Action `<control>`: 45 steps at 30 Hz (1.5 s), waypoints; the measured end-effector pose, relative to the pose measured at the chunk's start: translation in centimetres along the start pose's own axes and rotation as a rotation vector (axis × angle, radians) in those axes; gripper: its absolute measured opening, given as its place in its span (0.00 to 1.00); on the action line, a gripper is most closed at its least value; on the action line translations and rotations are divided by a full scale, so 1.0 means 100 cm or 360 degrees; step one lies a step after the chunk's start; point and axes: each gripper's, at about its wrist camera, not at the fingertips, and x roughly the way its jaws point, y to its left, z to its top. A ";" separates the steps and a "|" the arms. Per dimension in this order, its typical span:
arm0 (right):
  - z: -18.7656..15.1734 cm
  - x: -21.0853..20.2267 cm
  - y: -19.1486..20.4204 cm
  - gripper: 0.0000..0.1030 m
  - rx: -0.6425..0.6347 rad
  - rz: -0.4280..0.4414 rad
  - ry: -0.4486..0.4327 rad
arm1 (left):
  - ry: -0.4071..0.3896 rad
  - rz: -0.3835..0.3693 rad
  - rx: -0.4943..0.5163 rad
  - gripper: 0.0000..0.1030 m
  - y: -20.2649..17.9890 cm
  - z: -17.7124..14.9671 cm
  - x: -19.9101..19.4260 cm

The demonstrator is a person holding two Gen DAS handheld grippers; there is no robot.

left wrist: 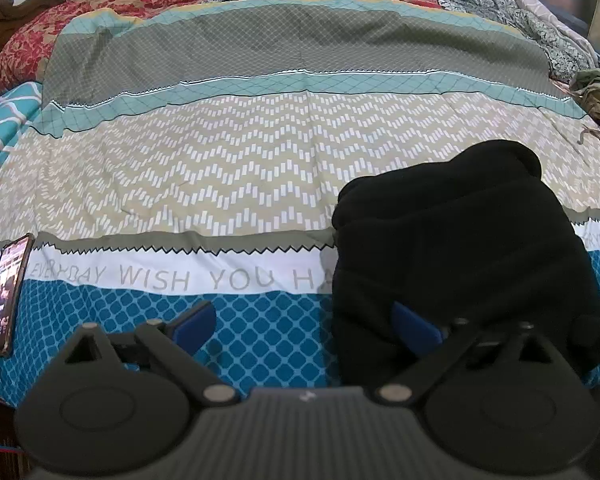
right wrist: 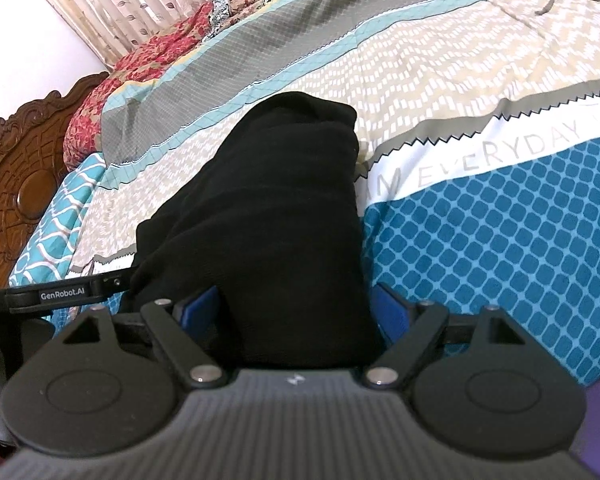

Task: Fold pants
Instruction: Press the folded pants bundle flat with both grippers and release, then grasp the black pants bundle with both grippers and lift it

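The black pants lie as a thick folded bundle on the patterned bedsheet, at the right of the left wrist view. My left gripper is open, with its right finger against the bundle's near left edge and blue sheet between its fingers. In the right wrist view the pants run straight ahead from my right gripper. Its fingers stand wide on either side of the bundle's near end, and the fabric fills the gap between them. The left gripper's black body touches the bundle's left side.
A lit phone lies on the sheet at the left edge. Rumpled quilts are piled at the far side, and an olive garment lies at the right. A carved wooden headboard stands at the left.
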 end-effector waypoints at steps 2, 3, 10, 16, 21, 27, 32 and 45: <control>0.000 -0.001 0.000 0.83 -0.0002 -0.0001 -0.0004 | 0.0002 -0.0002 -0.0002 0.96 0.001 0.000 0.000; 0.001 -0.001 0.000 0.83 -0.0003 -0.0001 -0.0008 | 0.0003 -0.0008 -0.0005 0.96 0.001 0.000 0.000; 0.004 -0.005 -0.002 0.83 0.0003 0.0017 -0.0034 | -0.0076 -0.0219 -0.0025 0.99 0.025 0.003 -0.013; 0.008 -0.003 -0.004 0.83 0.0002 0.0027 -0.0020 | -0.0076 -0.0504 -0.0134 1.00 0.047 0.004 -0.012; 0.018 -0.006 -0.007 0.83 0.0000 0.0024 -0.0054 | 0.0051 -0.0649 -0.0217 1.00 0.041 0.008 0.015; 0.028 0.005 -0.019 0.86 0.0033 0.0075 -0.0012 | 0.0191 -0.0809 -0.0217 1.00 0.016 0.006 0.046; 0.034 0.039 -0.045 0.93 0.0314 0.0322 0.0161 | 0.0289 -0.0968 -0.0414 1.00 0.012 0.002 0.076; 0.082 0.028 -0.015 0.68 0.0368 0.0486 0.0117 | 0.0154 -0.1212 -0.0373 0.68 -0.013 0.060 0.048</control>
